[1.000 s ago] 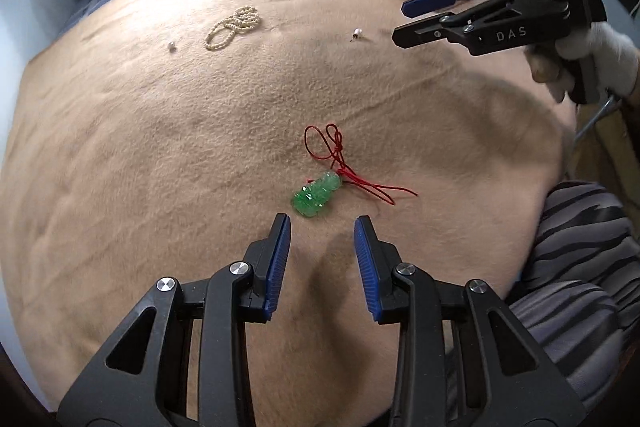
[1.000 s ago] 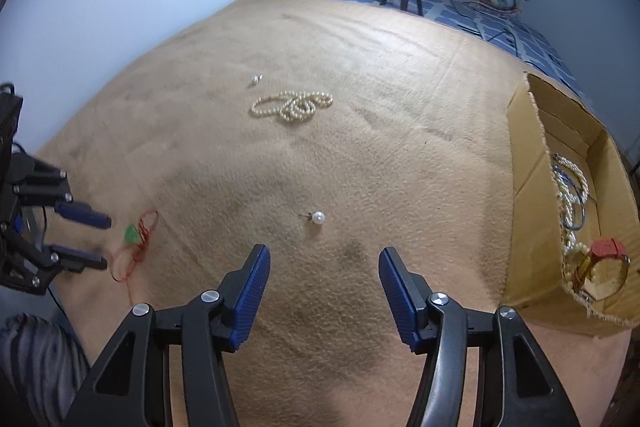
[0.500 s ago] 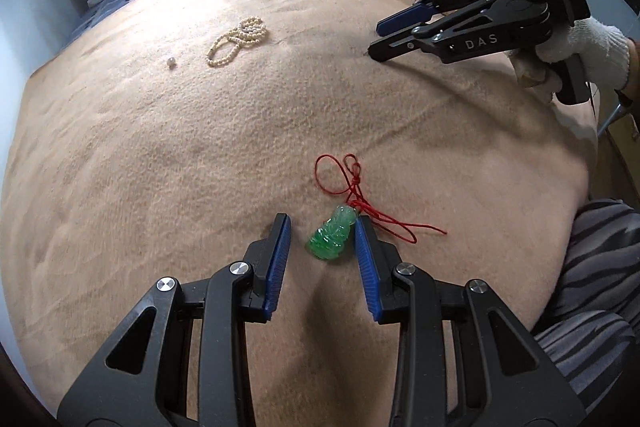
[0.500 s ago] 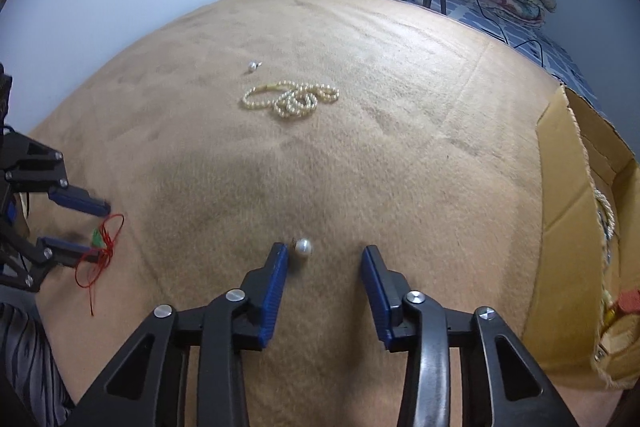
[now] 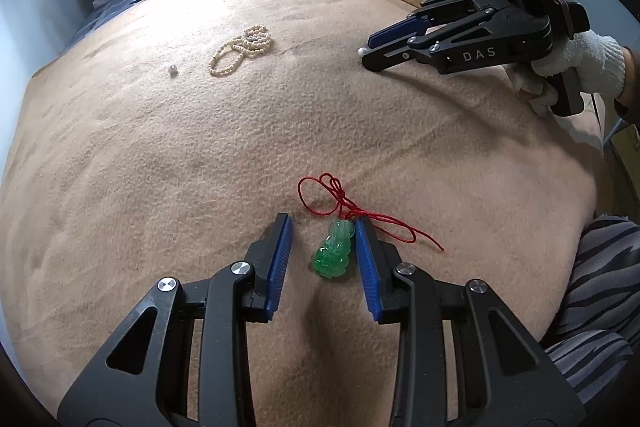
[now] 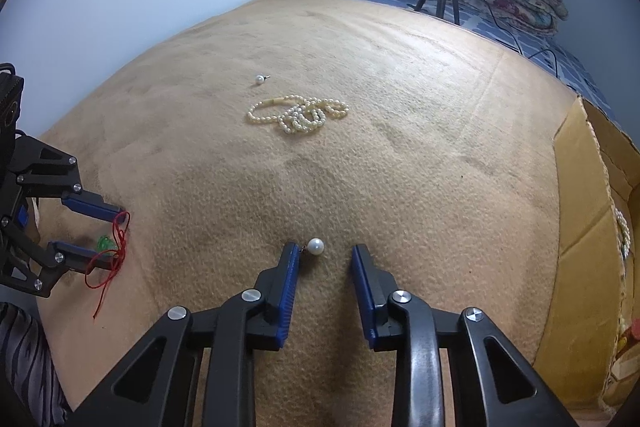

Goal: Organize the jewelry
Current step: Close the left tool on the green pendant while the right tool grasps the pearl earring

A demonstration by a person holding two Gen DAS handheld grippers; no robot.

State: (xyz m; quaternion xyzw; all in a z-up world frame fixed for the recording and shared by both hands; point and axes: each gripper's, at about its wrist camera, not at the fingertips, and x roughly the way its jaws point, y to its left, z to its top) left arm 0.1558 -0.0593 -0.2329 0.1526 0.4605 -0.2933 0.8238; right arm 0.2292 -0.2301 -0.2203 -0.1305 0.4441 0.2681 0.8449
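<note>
Across a fuzzy tan blanket (image 5: 160, 187), lower centre of the left wrist view, the left gripper (image 5: 323, 225) stands partly open around a carved green pendant (image 5: 334, 250) on red cord (image 5: 340, 197), its right pad touching. Upper right, the right gripper (image 6: 325, 251) is closing around a round pearl earring (image 6: 315, 246), not yet pinched.

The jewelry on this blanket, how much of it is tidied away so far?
Done: some pieces already lie in the cardboard box. In hand: the right gripper is closing around a pearl earring, and the left gripper straddles the green pendant, neither gripped yet. Left: the pearl necklace and a second earring.
</note>
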